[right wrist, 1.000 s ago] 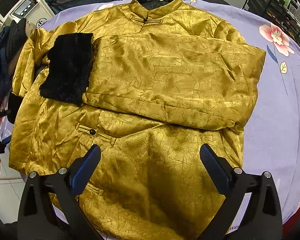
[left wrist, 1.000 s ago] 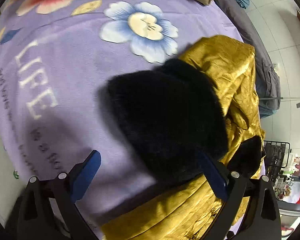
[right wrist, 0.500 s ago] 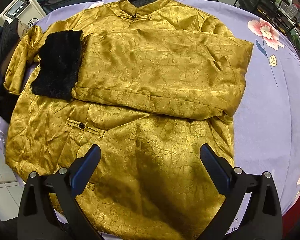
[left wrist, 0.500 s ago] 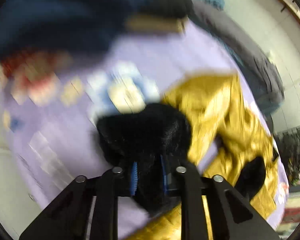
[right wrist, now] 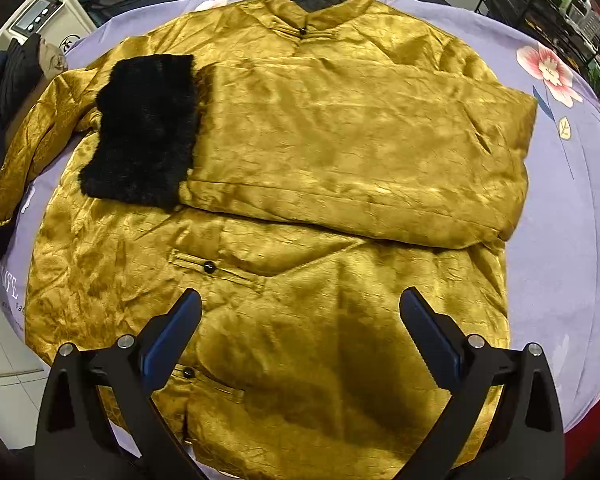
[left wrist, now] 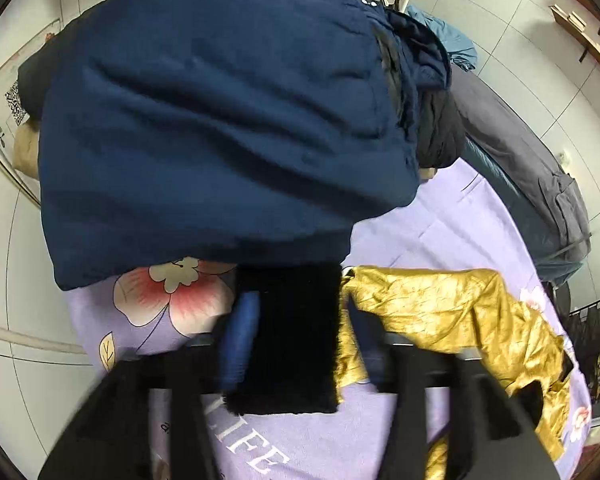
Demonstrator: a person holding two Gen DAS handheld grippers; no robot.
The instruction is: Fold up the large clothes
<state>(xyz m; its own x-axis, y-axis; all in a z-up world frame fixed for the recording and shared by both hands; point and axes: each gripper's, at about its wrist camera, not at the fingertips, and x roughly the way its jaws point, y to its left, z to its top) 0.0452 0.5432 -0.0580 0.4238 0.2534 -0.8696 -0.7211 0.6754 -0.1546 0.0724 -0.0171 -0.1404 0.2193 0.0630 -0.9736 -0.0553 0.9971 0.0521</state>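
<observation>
A gold satin jacket (right wrist: 340,152) lies front up on the purple flowered sheet (right wrist: 560,208). One sleeve is folded across its chest and ends in a black fur cuff (right wrist: 144,128). The other sleeve (left wrist: 460,312) trails off at the sheet's edge. Its black fur cuff (left wrist: 292,340) sits between the fingers of my left gripper (left wrist: 300,304), whose jaws are opening. The blue left pad (left wrist: 240,336) is against the fur, and the right finger stands apart from it. My right gripper (right wrist: 300,296) hovers open over the jacket's lower front with nothing between its fingers.
A big navy padded coat (left wrist: 220,120) is heaped just beyond the cuff, with a grey garment (left wrist: 520,152) beside it. A white machine (right wrist: 40,16) stands past the sheet's far left corner, and a black wire rack (right wrist: 540,0) is at the far right.
My left gripper shut on the fur cuff, rose and swung toward the navy coat, then spread its jaws again. My right gripper drifted slightly over the jacket and stayed open.
</observation>
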